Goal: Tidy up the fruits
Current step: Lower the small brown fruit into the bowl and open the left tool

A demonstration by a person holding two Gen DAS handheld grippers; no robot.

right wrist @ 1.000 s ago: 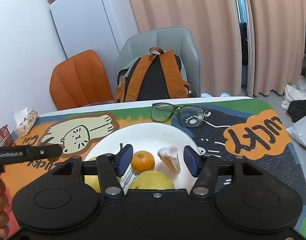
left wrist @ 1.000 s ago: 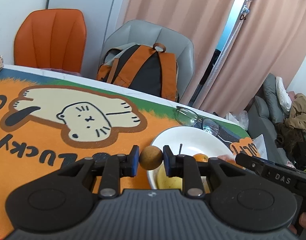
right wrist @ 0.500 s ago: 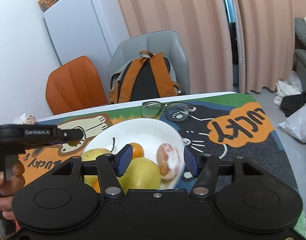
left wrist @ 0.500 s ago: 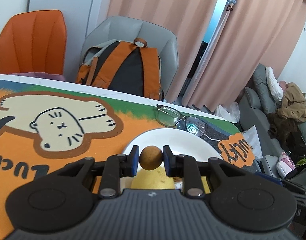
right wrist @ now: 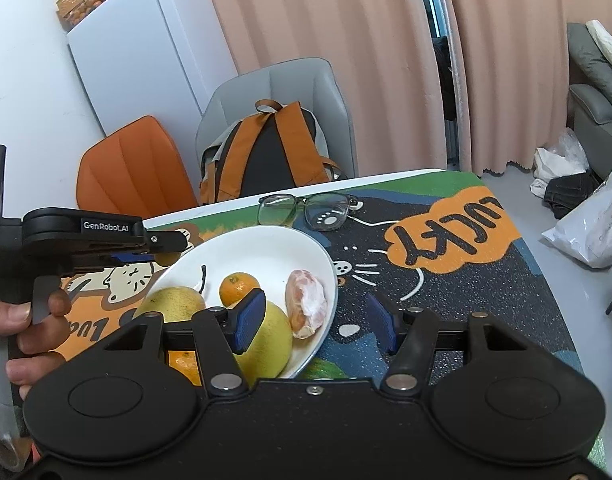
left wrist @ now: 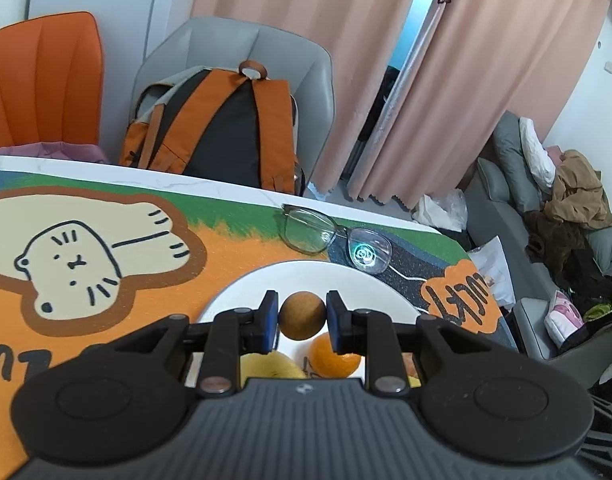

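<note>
My left gripper (left wrist: 302,314) is shut on a small round brown fruit (left wrist: 301,320) and holds it above the white plate (left wrist: 306,276). Under it lie an orange (left wrist: 334,358) and a yellow pear (left wrist: 268,364). In the right wrist view the plate (right wrist: 266,240) carries a stemmed pear (right wrist: 174,304), an orange (right wrist: 236,286), a peeled citrus (right wrist: 308,300) and a large yellow fruit (right wrist: 272,340). The left gripper (right wrist: 166,246) reaches in over the plate's left rim. My right gripper (right wrist: 315,324) stands open at the plate's near right rim, pressing on nothing.
Eyeglasses (right wrist: 306,210) lie on the cat-print mat just beyond the plate. A backpack (right wrist: 266,152) sits on a grey chair behind the table, with an orange chair (right wrist: 134,168) and a white fridge (right wrist: 146,60) to its left. The table ends at the right.
The left gripper has carried the brown fruit rightward, from beside the plate to over it. The right gripper has shifted right, so the plate now sits left of its jaws.
</note>
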